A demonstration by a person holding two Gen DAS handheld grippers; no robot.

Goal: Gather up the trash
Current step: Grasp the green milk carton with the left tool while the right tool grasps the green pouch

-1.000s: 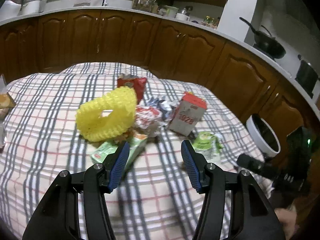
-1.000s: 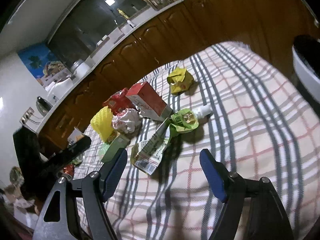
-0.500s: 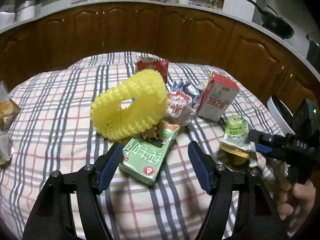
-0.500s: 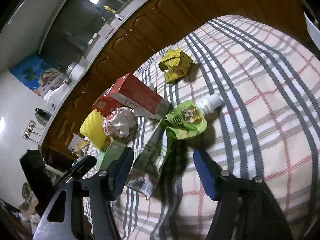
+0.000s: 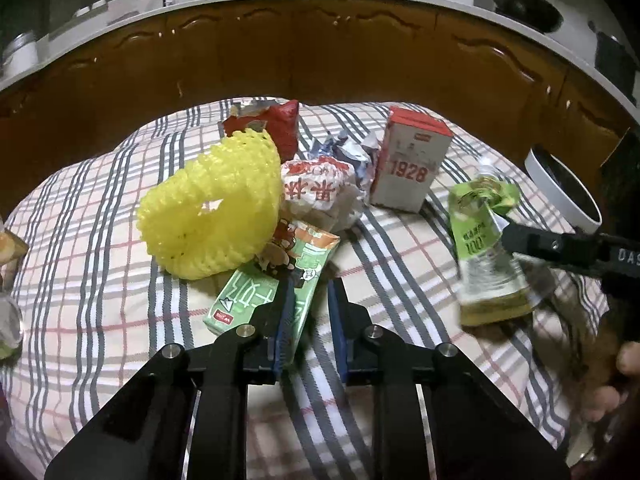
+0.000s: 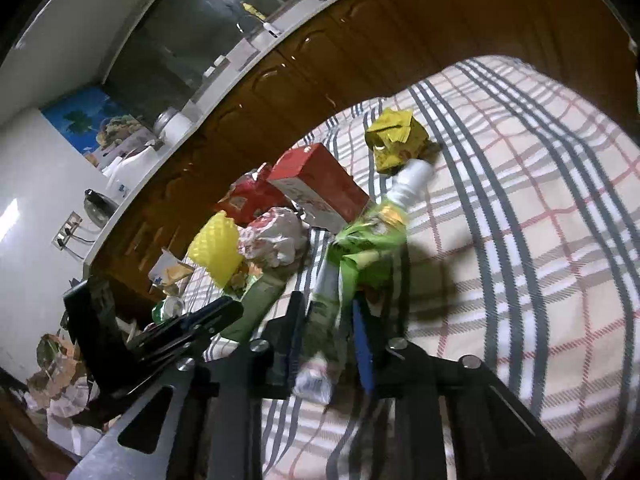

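Note:
Trash lies on a plaid tablecloth. My left gripper is shut on the near right edge of a flat green drink carton. Behind it are a yellow foam net, a crumpled white wrapper, a red-topped "1928" carton and a red snack bag. My right gripper is shut on a squashed green-labelled plastic bottle, which also shows in the left wrist view, lifted off the cloth.
A white bin stands beside the table at the right. A crumpled yellow wrapper lies at the far side. More litter sits at the left edge. Brown cabinets ring the table.
Both grippers moved forward and closed: the left on the green carton's edge, the right on the green bottle, which now hangs raised and blurred.

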